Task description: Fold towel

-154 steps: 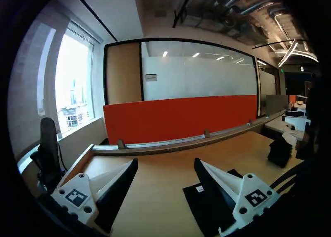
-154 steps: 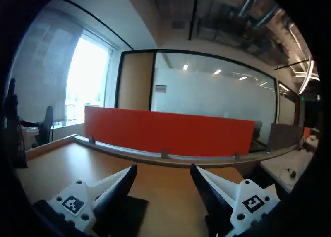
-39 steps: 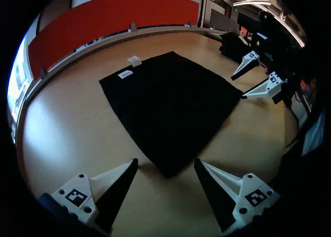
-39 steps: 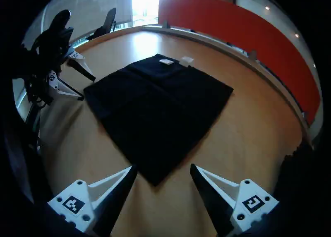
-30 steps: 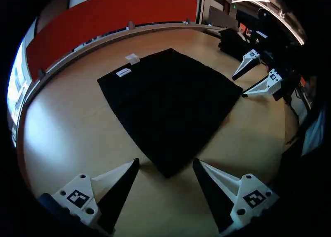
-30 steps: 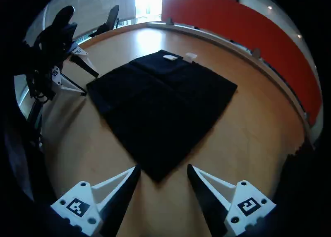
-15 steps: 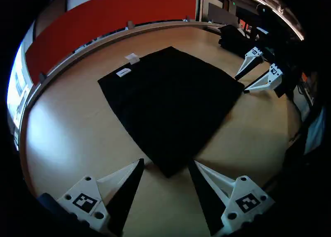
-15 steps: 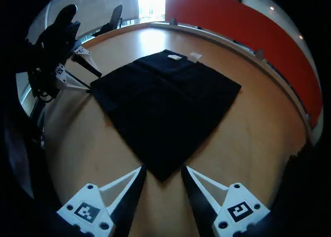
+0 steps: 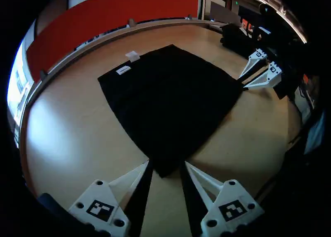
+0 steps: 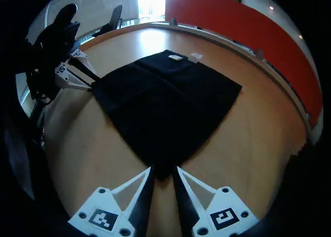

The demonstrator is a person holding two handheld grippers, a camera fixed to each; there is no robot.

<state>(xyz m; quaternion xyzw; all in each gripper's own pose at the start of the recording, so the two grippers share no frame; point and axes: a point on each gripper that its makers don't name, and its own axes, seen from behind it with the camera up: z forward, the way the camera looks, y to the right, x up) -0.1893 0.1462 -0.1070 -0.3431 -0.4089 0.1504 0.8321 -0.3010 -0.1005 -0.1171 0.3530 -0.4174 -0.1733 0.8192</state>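
1. Left gripper view: the black towel [image 9: 173, 96] lies spread flat on the smooth tan wood-look surface [image 9: 70, 125]. It is roughly square, seen corner-on, matte soft cloth, with a small white label [image 9: 123, 70] near its far-left edge. The left gripper [image 9: 165, 169] straddles the nearest corner. Its white wedge fingers are narrowed to a slim gap with the corner tip between them; can't tell if they actually pinch. The right gripper [image 9: 242, 83] sits at the towel's right-hand corner, fingers nearly together there.
2. Right gripper view: the towel [image 10: 165, 108] shows faint crease lines. The right gripper [image 10: 164, 171] has its fingers close around the near corner, grip unclear. The left gripper [image 10: 94, 83] meets the left-hand corner.
3. Likely reason: one gripper on each neighbouring corner lets that edge lift evenly and fold over toward the labelled side.
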